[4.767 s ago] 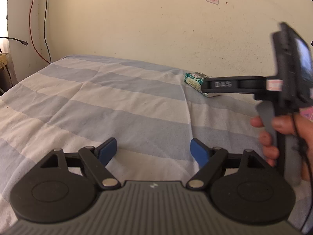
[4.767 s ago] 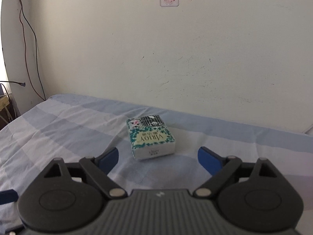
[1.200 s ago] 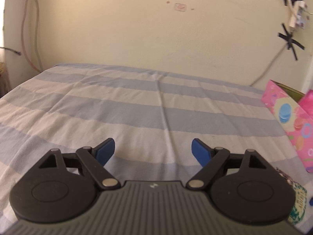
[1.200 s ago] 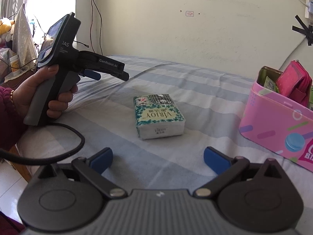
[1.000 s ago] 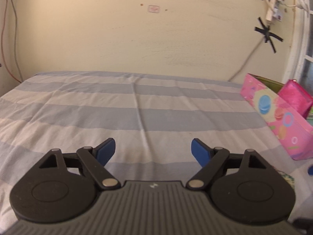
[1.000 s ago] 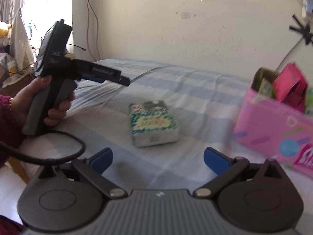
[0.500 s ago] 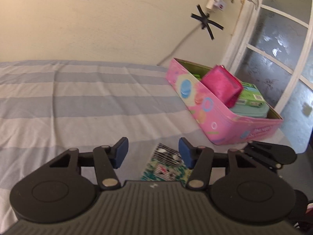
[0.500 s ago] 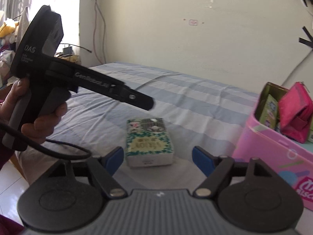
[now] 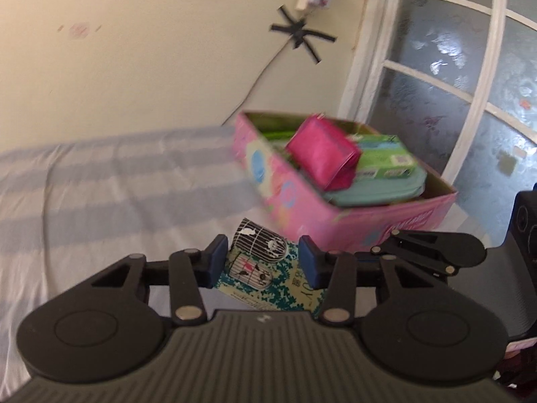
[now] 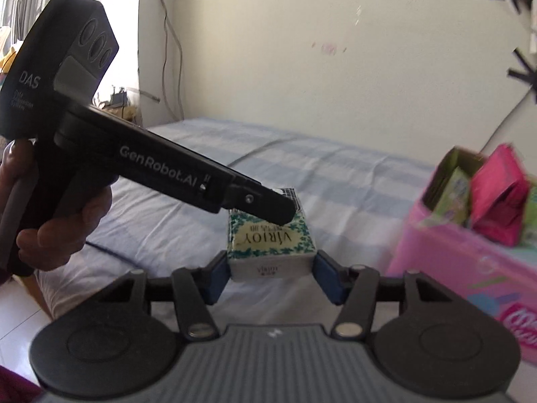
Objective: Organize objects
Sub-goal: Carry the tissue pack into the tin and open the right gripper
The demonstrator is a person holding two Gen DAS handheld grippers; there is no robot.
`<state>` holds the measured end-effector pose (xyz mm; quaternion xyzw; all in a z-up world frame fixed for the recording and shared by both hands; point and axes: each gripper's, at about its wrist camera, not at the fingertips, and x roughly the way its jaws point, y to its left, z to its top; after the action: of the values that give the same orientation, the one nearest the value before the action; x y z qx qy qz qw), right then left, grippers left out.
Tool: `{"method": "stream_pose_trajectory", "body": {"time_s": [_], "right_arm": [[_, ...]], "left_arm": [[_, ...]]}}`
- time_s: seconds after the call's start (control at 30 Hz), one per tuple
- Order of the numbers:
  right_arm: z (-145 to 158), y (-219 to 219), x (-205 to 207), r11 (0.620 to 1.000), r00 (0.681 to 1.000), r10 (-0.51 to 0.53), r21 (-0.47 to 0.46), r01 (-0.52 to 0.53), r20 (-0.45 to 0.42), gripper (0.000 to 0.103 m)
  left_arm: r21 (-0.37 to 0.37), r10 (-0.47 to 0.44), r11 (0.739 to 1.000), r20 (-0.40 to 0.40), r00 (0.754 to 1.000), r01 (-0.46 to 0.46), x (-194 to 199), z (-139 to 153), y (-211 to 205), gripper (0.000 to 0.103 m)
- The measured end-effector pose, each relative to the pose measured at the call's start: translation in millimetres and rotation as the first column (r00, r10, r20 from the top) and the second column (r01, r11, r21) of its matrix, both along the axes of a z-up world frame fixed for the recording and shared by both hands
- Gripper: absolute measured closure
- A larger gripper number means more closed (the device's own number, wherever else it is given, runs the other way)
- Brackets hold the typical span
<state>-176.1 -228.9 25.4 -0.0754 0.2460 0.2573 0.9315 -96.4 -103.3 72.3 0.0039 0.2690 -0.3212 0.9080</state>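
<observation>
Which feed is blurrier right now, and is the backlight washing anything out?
Left wrist view: motion blur smears the striped sheet and pink box; the tissue pack stays readable. Right wrist view: sharper at centre, pink box soft at the edge, and the bright window at top left blows out, with fisheye bending.

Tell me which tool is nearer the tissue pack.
Right. The right tool, jaws just closing, clamps the tissue pack at its near end. The left tool, also just closing, is over its far end, contact unclear.
</observation>
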Motion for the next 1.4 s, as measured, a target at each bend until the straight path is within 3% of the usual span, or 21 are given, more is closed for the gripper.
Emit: {"method": "stream_pose_trajectory", "body": {"time_s": [0.2, 0.5, 0.7, 0.73, 0.77, 0.9, 1.1, 1.4], "right_arm": [[27, -51, 0, 0.992, 0.986, -0.123, 0.019, 0.122, 0.112, 0.048], [26, -127, 8, 0.966, 0.958, -0.257, 0.004, 0.259, 0.125, 0.048], [20, -153, 25, 0.928, 0.922, -0.366, -0.022, 0.372, 0.125, 0.046], [17, -156, 29, 0.913, 0.907, -0.401, -0.021, 0.407, 0.125, 0.043], [16, -162, 32, 0.905, 0.898, -0.424, 0.011, 0.426, 0.118, 0.032], [20, -173, 25, 0.897, 0.894, -0.438, 0.112, 0.428, 0.093, 0.030], [21, -169, 9, 0.890, 0.890, -0.447, 0.151, 0.431, 0.095, 0.028], [27, -172, 2, 0.830, 0.875, -0.482, 0.301, 0.468, -0.032, 0.024]], "left_arm": [[0.056, -0.107, 0.993, 0.094, 0.990, 0.102, 11, 29, -74, 0.055], [0.099, -0.177, 0.981, 0.082, 0.981, 0.169, 36, 18, -157, 0.055], [0.221, -0.098, 0.972, 0.085, 0.992, 0.077, 53, 10, -190, 0.050], [0.234, -0.071, 0.971, 0.064, 0.995, 0.054, 59, 7, -191, 0.047], [0.222, -0.052, 0.974, 0.049, 0.997, 0.040, 62, 6, -187, 0.047], [0.201, -0.005, 0.980, 0.031, 0.999, -0.001, 58, 7, -167, 0.048], [0.190, 0.066, 0.979, 0.029, 0.997, -0.070, 41, 8, -140, 0.047], [0.173, 0.159, 0.971, 0.031, 0.987, -0.162, 17, 3, -101, 0.047]]}}
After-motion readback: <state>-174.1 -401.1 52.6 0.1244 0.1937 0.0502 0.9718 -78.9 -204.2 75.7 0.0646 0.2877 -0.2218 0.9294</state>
